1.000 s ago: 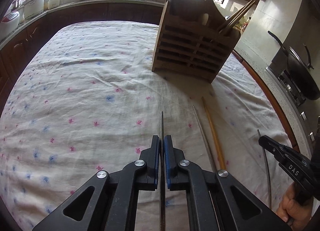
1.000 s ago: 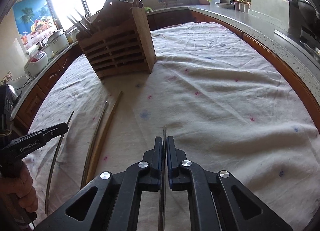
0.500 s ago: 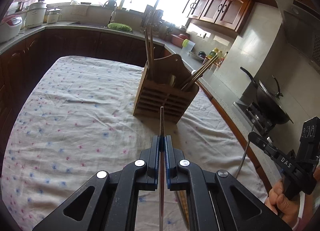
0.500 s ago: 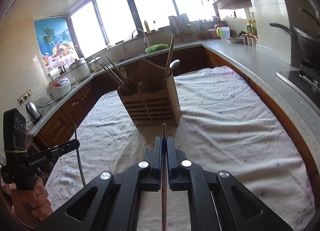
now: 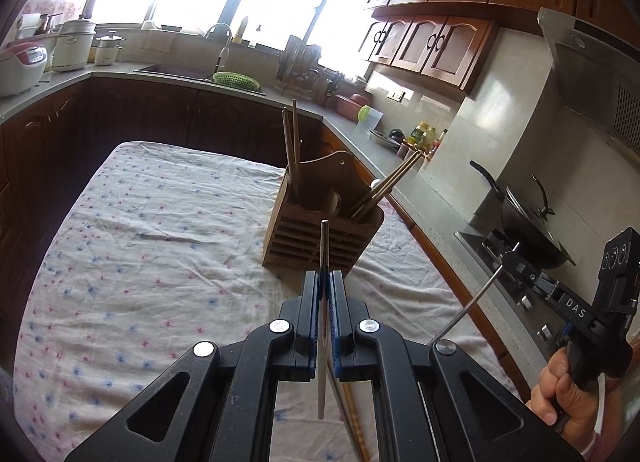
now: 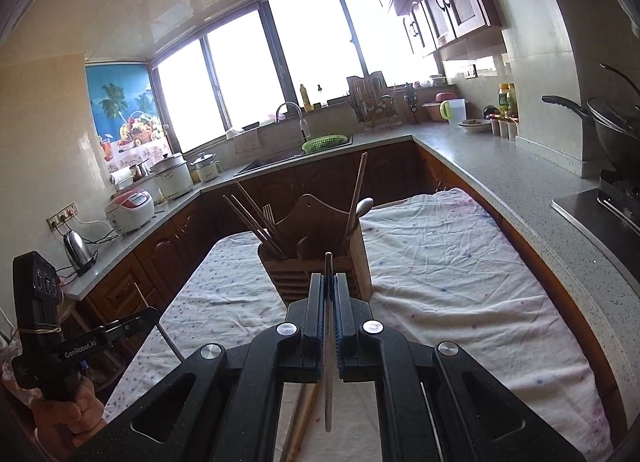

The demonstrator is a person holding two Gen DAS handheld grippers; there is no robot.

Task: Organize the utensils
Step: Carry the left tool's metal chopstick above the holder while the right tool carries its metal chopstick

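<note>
The left tool (image 5: 325, 282) is clenched on a thin metal chopstick (image 5: 323, 262) that runs out between its fingertips, and the right tool (image 6: 328, 286) is clenched on a second metal chopstick (image 6: 328, 274) in the same way. Both are held in the air above the cloth-covered tabletop (image 5: 140, 262), pointing toward the wooden utensil holder (image 5: 320, 234), whose compartments already carry upright chopsticks and a spoon. Two more chopsticks (image 6: 304, 414) lie flat on the cloth below the tools.

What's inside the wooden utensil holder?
The wooden utensil holder contains chopsticks on one side, more chopsticks and a spoon opposite. Its walls hide their lower ends.
</note>
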